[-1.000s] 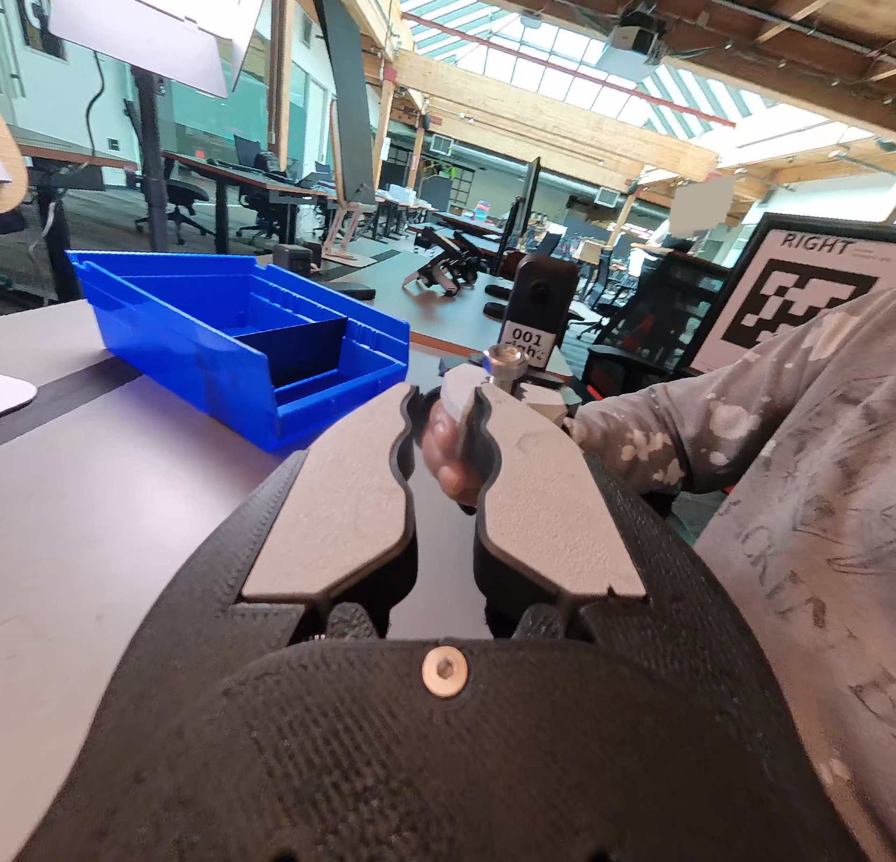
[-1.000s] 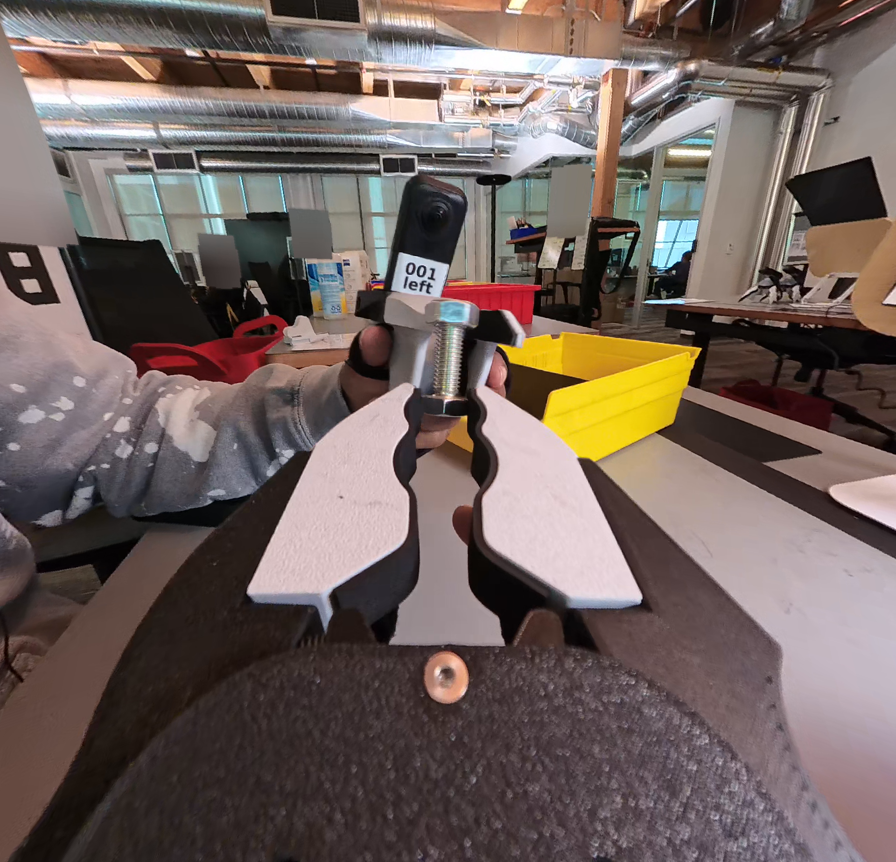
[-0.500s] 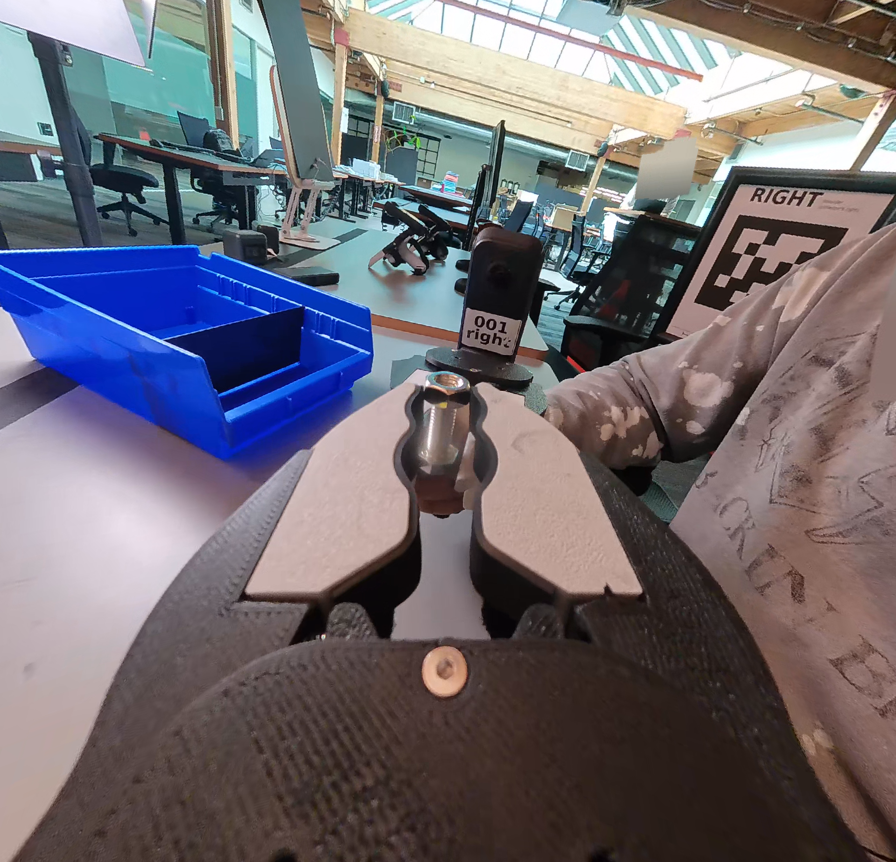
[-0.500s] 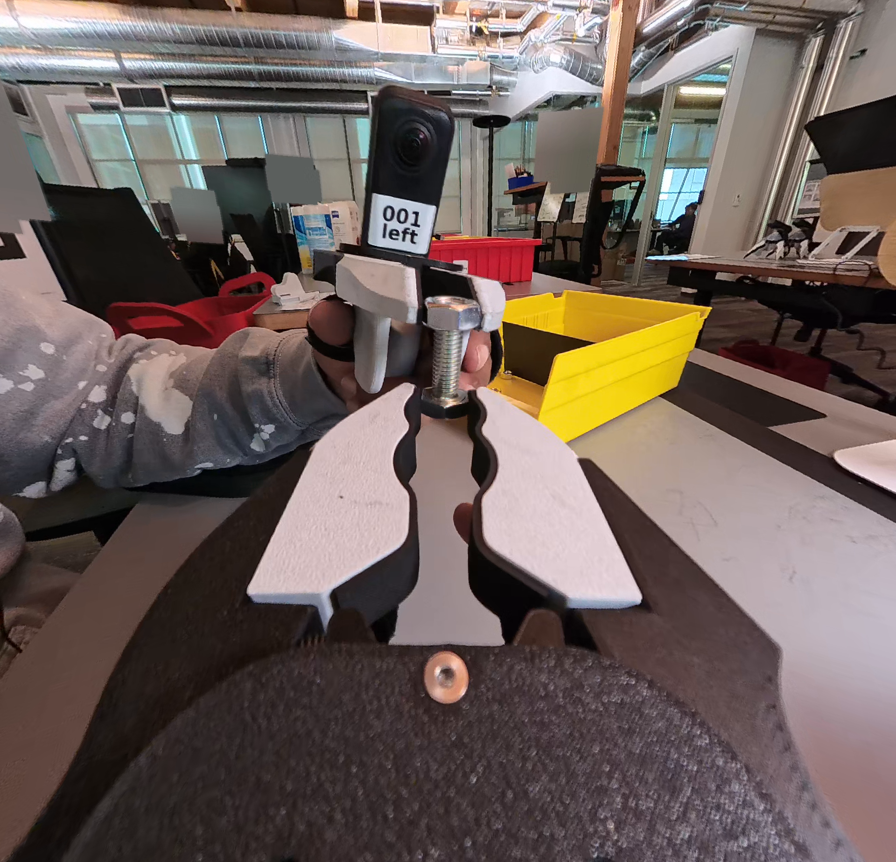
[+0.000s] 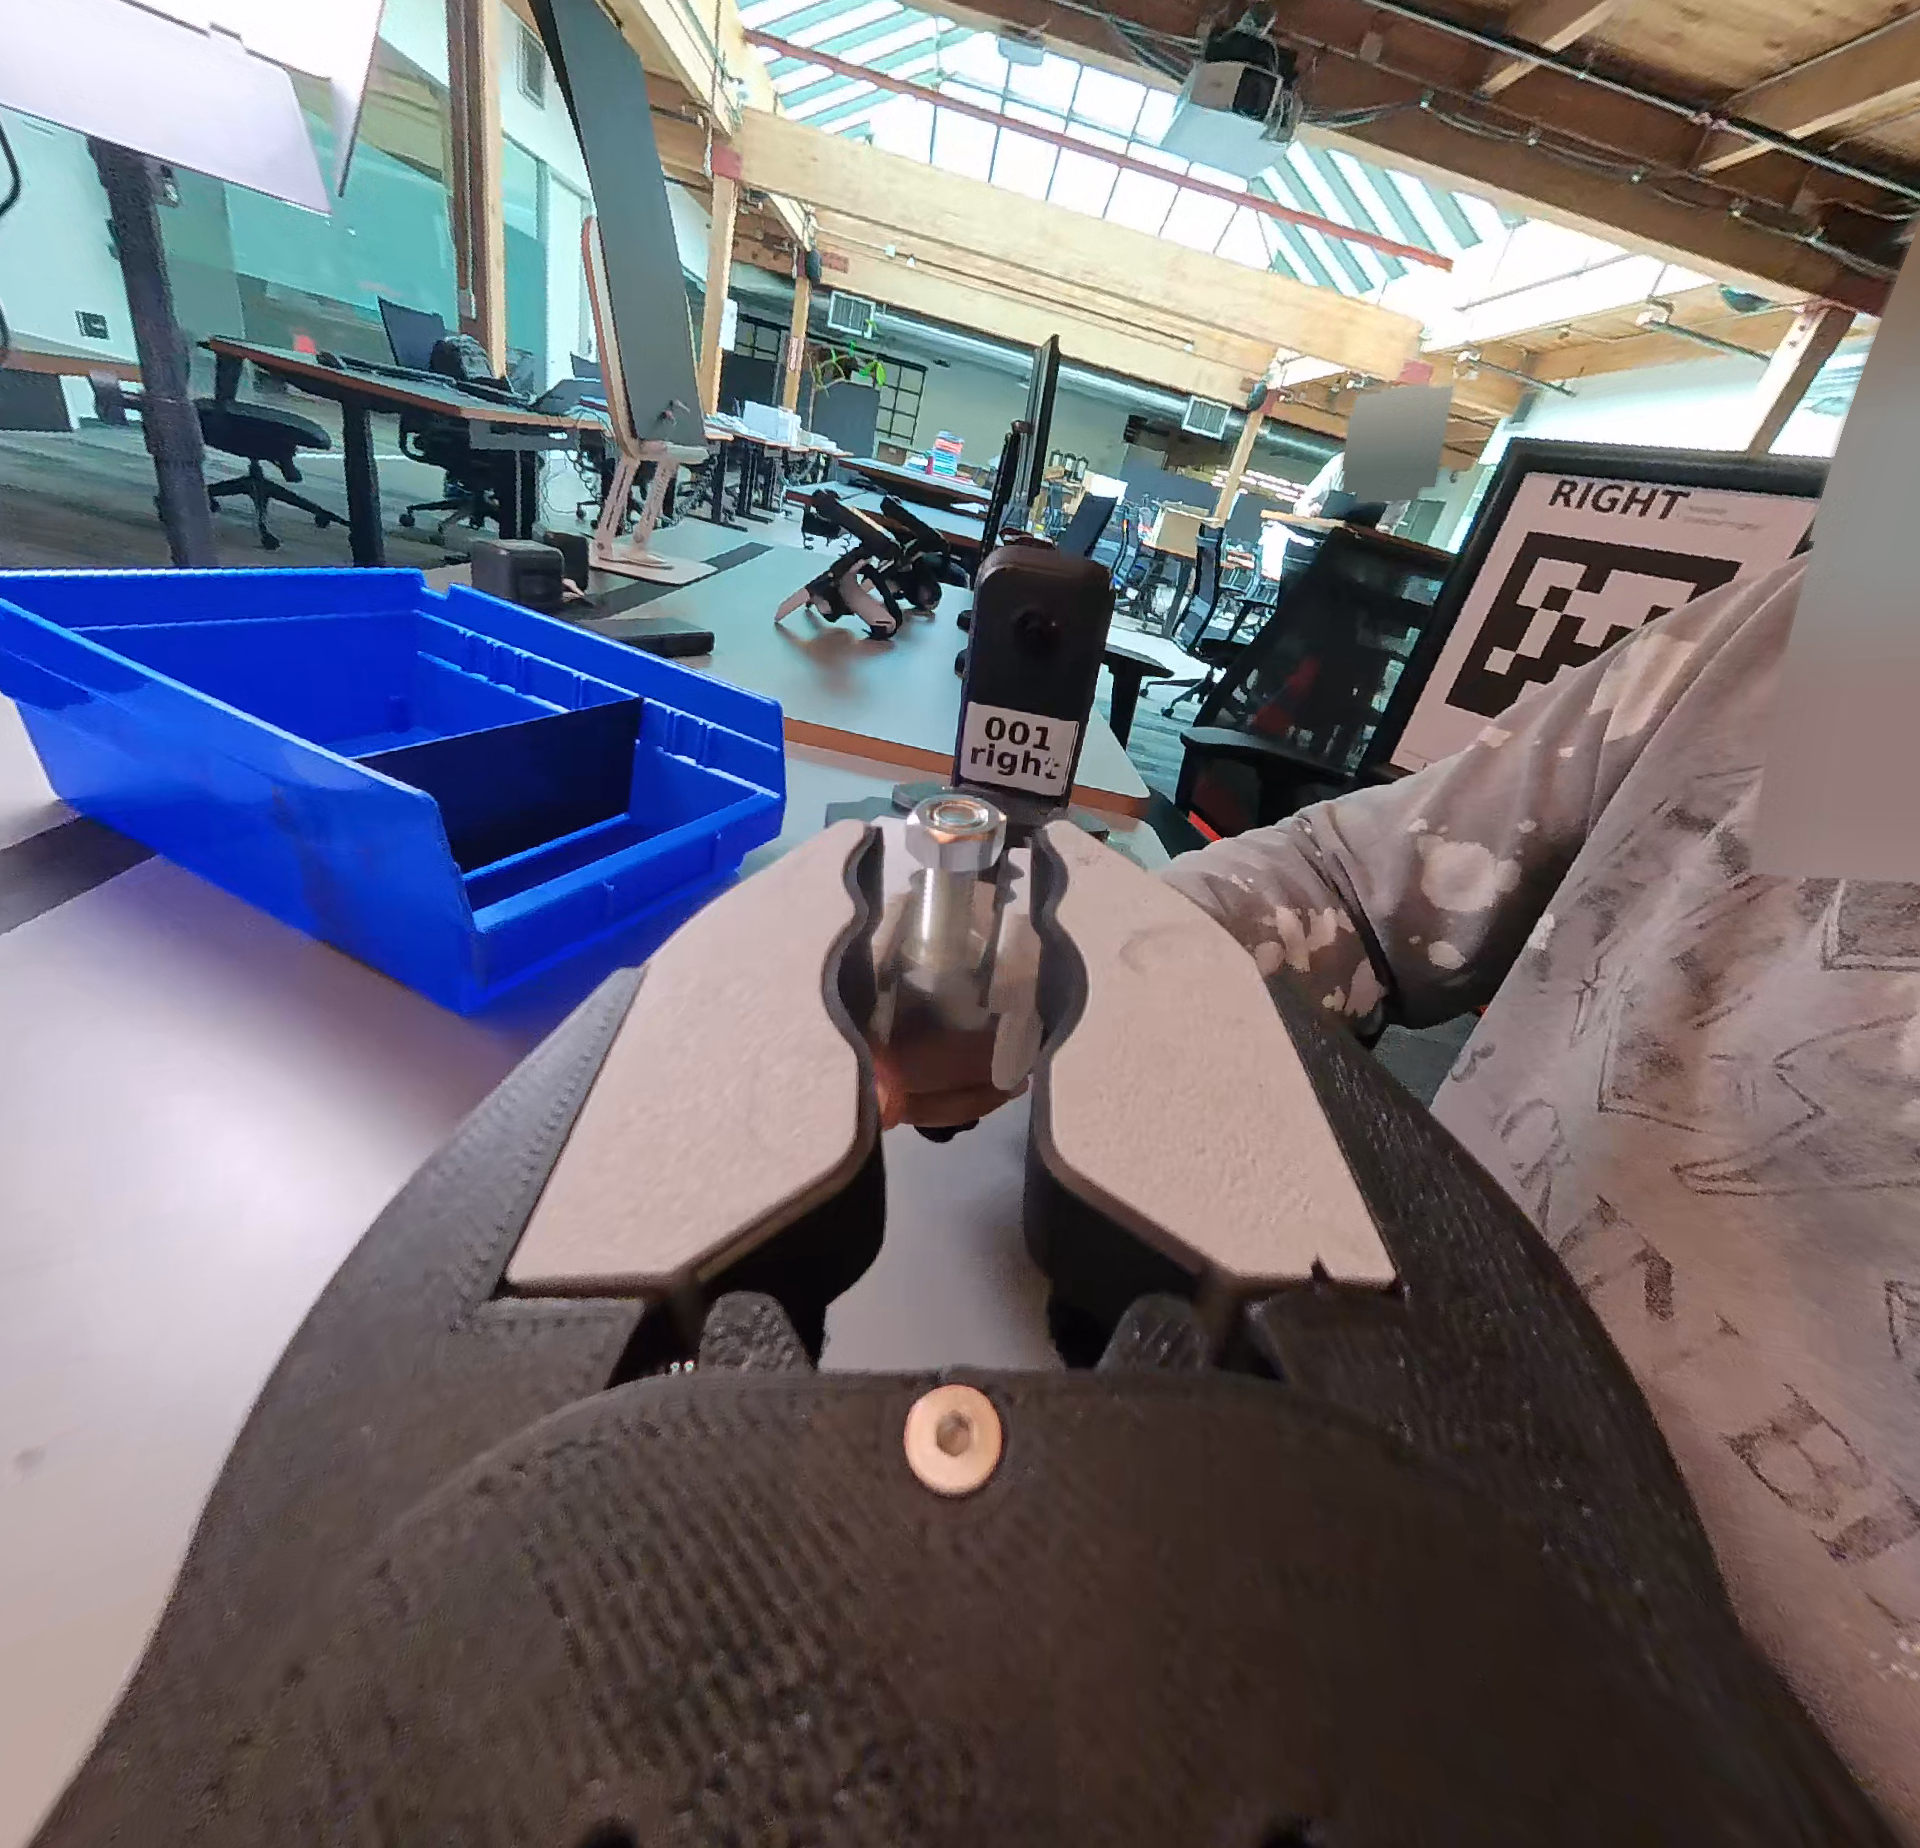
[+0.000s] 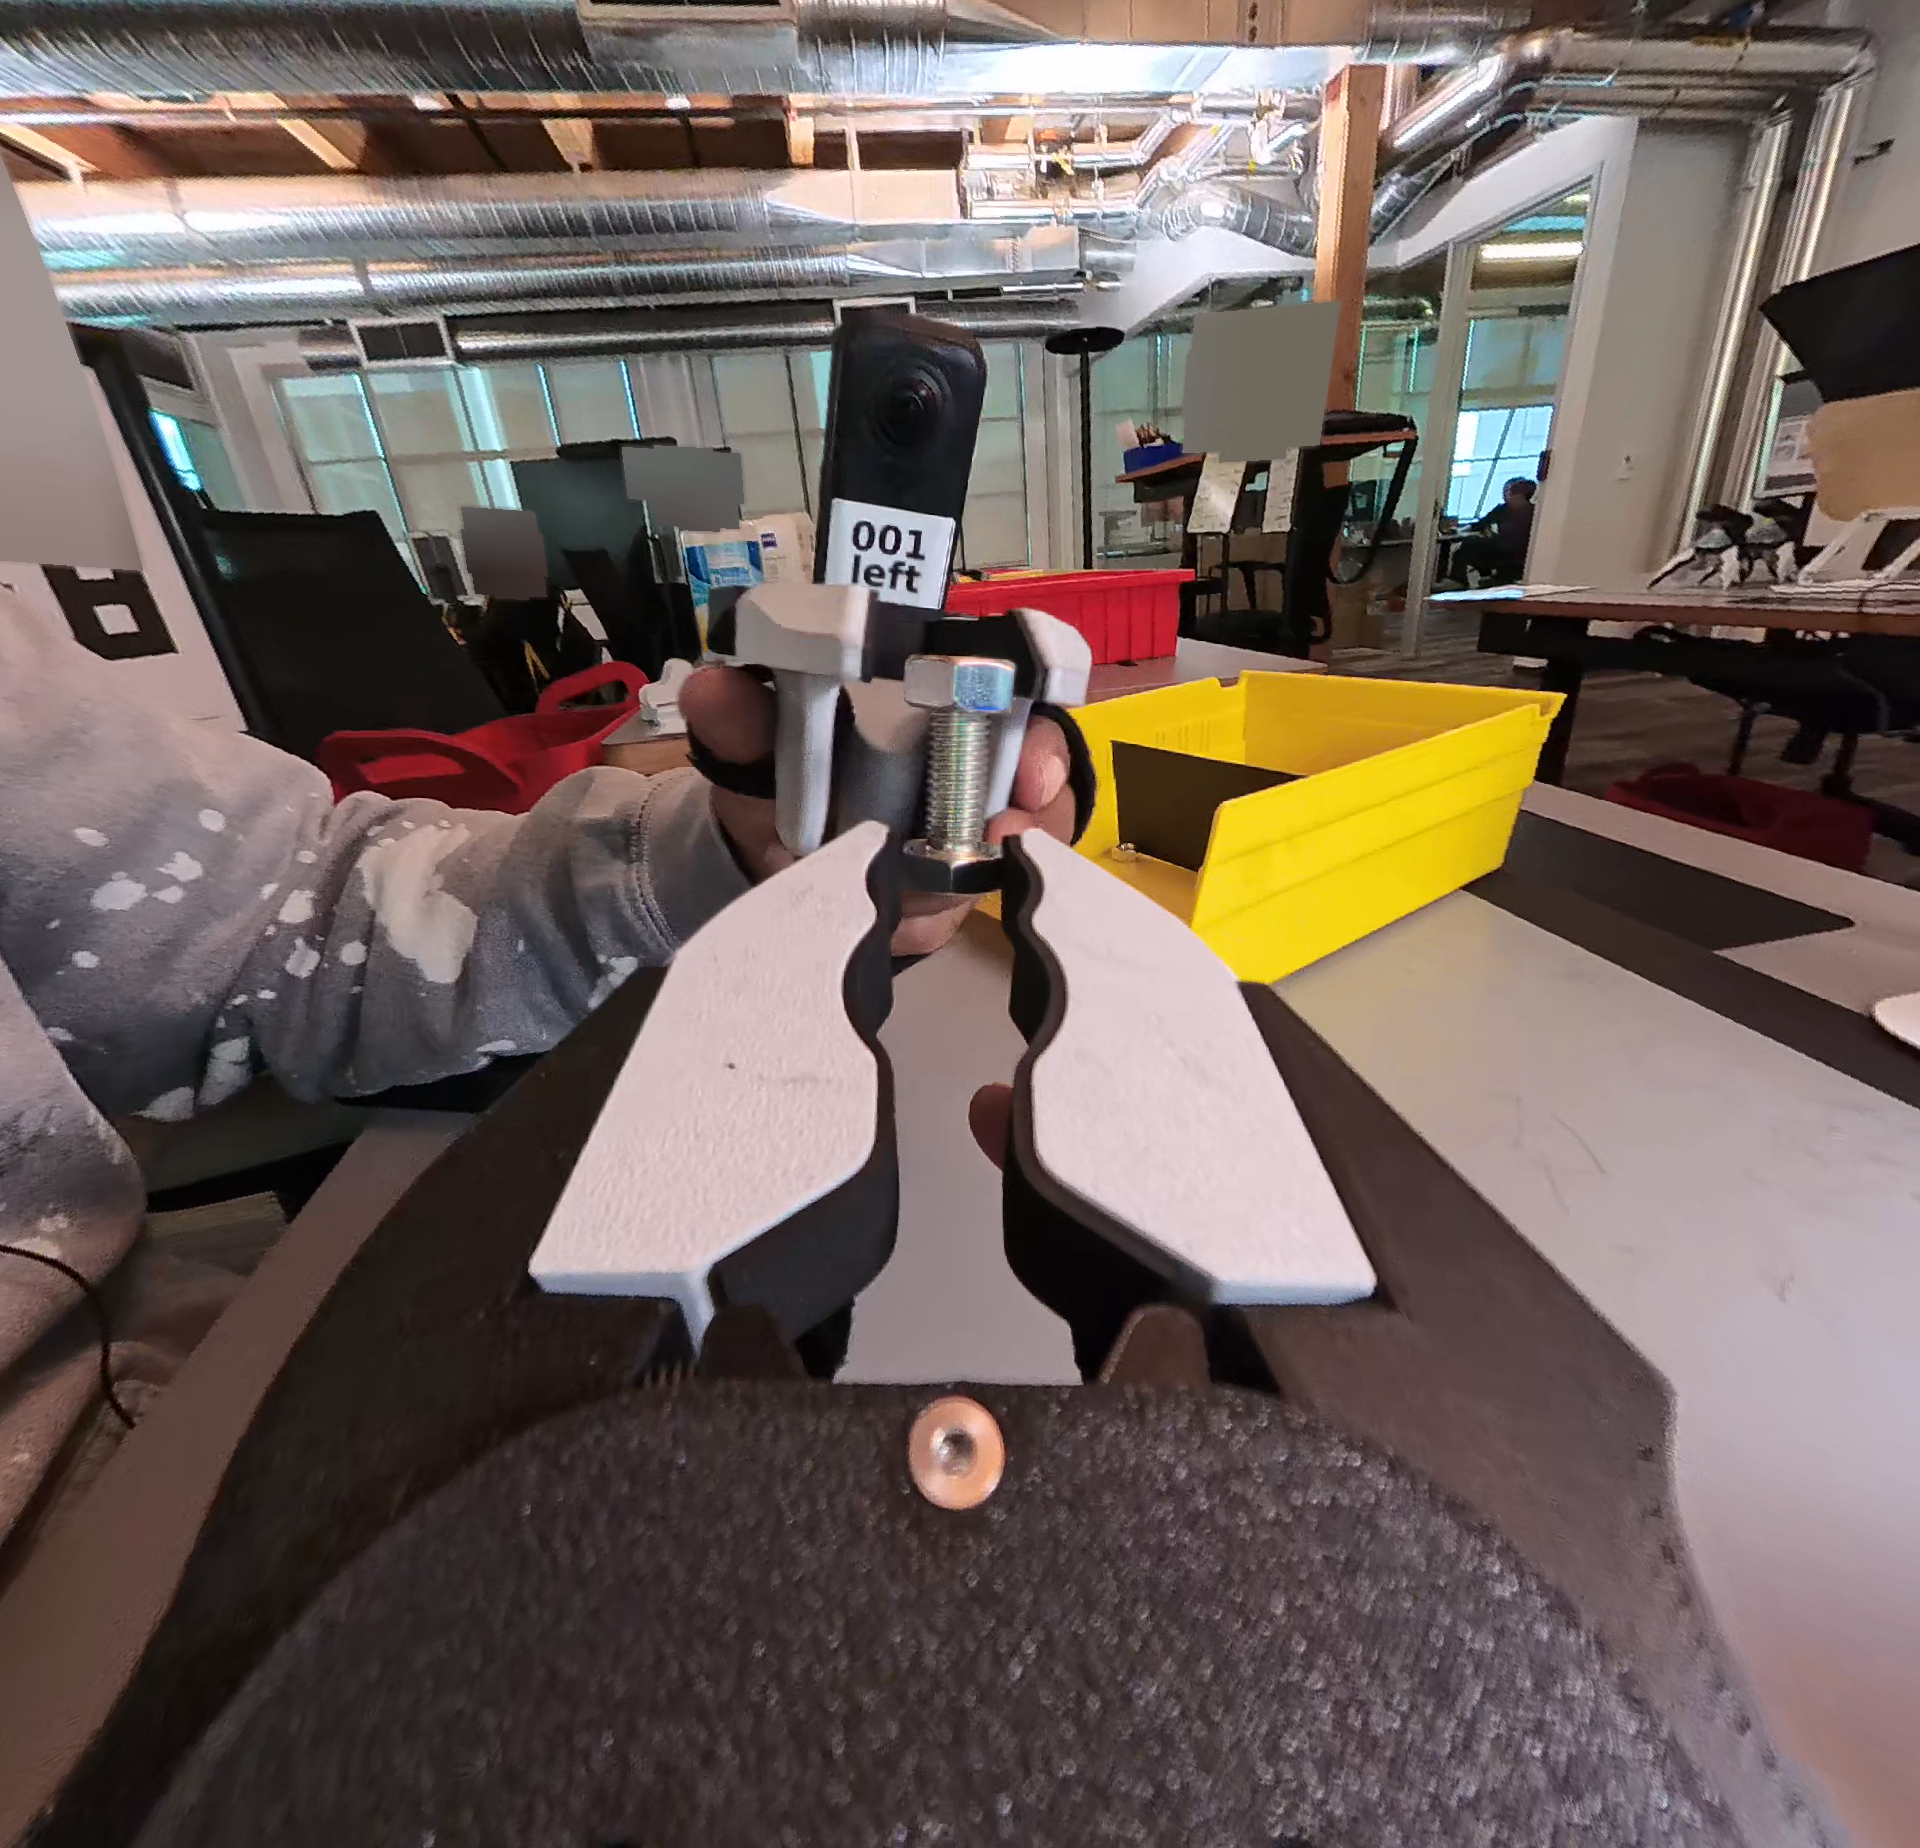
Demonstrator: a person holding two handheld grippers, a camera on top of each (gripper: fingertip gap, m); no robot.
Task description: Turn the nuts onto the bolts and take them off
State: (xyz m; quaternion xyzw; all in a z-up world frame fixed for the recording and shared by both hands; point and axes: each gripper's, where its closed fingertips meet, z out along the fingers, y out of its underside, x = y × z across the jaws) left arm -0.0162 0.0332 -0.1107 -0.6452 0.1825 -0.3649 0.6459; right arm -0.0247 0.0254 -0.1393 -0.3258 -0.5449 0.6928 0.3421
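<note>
L gripper (image 6: 925, 697) clamps bolt (image 6: 958, 759) head at 12; R gripper (image 6: 951, 863) pinches nut (image 6: 951, 856) (threads barely engaged). Keep axes aligned, twist gently.

Bright skylit daylight, sharp centre, fisheye-warped edges.

Bolt (image 5: 940, 925) head out of sight behind the left hand-held gripper (image 5: 951, 853) fingers; blue bin (image 5: 343, 759) cropped at left edge.
</note>
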